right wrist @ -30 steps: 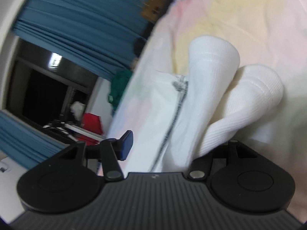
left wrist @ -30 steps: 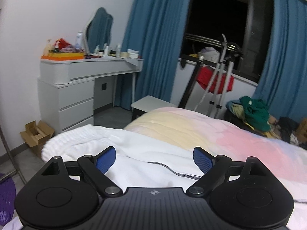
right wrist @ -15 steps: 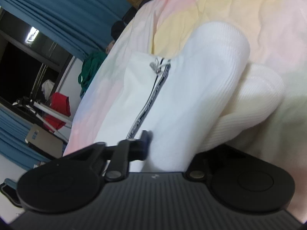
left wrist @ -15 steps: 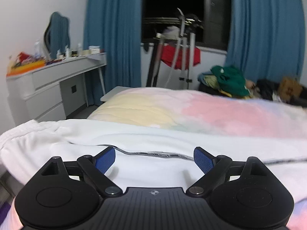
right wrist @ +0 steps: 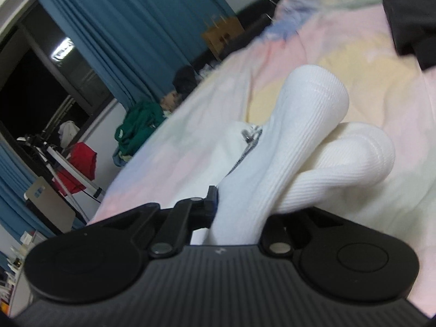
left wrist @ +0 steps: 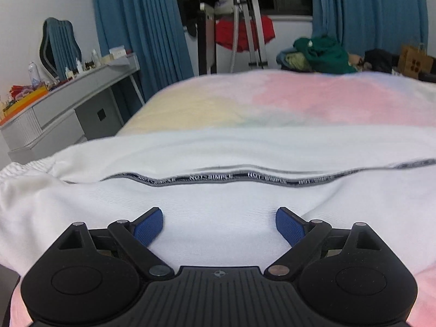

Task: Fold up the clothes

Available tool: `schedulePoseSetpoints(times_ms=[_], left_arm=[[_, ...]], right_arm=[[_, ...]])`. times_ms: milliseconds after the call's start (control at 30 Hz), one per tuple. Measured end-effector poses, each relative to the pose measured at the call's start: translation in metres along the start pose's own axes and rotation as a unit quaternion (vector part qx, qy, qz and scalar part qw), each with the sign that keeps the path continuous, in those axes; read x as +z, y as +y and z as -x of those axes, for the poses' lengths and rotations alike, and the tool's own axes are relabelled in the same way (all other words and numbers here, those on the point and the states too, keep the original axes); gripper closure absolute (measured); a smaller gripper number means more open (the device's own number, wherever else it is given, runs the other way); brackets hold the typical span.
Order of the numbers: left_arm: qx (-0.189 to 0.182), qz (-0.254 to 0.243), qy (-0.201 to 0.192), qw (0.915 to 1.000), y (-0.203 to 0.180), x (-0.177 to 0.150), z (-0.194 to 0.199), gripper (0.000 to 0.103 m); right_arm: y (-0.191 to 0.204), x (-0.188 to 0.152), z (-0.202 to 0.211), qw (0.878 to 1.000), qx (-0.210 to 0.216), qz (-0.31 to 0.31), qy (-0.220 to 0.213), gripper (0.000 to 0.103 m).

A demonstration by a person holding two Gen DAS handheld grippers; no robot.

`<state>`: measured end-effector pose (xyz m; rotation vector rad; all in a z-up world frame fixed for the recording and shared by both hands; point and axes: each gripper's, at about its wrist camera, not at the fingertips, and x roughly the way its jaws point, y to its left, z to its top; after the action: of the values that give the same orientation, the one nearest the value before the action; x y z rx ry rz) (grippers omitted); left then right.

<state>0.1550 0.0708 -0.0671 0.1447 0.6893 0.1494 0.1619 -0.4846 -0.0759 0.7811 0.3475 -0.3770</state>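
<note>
Right gripper [right wrist: 237,212]: clamping the white jacket [right wrist: 275,169], lifting its hem.
Left gripper [left wrist: 219,227]: gaping wide, nearing jacket.
Next: pinching fabric.

White jacket [left wrist: 218,196]: matt ribbed knit cloth. Bedspread [left wrist: 299,100]: soft fuzzy pastel fabric.

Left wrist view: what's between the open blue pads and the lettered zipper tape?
Only the white jacket's own plain fabric, shown in the left wrist view; nothing else lies between the left gripper and the zipper tape.
</note>
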Motion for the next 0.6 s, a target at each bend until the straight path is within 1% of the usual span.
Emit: schedulePoseSetpoints(times_ms=[167,233,300,367,433,500,600], left_arm=[[0.0,-0.004,0.004,1.0,0.002,-0.001,-0.005,0.011],[0.001,-0.007,-0.006,1.0,0.003,0.002,0.0,0.011],[0.009,-0.002,-0.029,0.9995,0.008,0.007,0.01,0.011],[0.011,-0.001,-0.036,0.9993,0.01,0.01,0.014,0.011],[0.004,0.0,-0.032,0.9995,0.01,0.011,0.014,0.011],[-0.001,-0.013,-0.021,0.9997,0.005,0.008,0.009,0.011],[0.007,-0.032,-0.005,0.9994,-0.006,0.0,0.003,0.009]], right_arm=[[0.021,0.002,0.015,0.998,0.009,0.049,-0.034,0.091],[0.026,0.002,0.02,0.997,0.012,0.064,-0.042,0.091],[0.029,0.003,0.023,0.997,0.015,0.069,-0.045,0.091],[0.031,0.004,0.027,0.996,0.017,0.073,-0.048,0.091],[0.034,0.004,0.029,0.996,0.017,0.078,-0.05,0.091],[0.038,0.002,0.031,0.994,0.016,0.089,-0.054,0.091],[0.047,-0.001,0.034,0.992,0.019,0.106,-0.063,0.091]])
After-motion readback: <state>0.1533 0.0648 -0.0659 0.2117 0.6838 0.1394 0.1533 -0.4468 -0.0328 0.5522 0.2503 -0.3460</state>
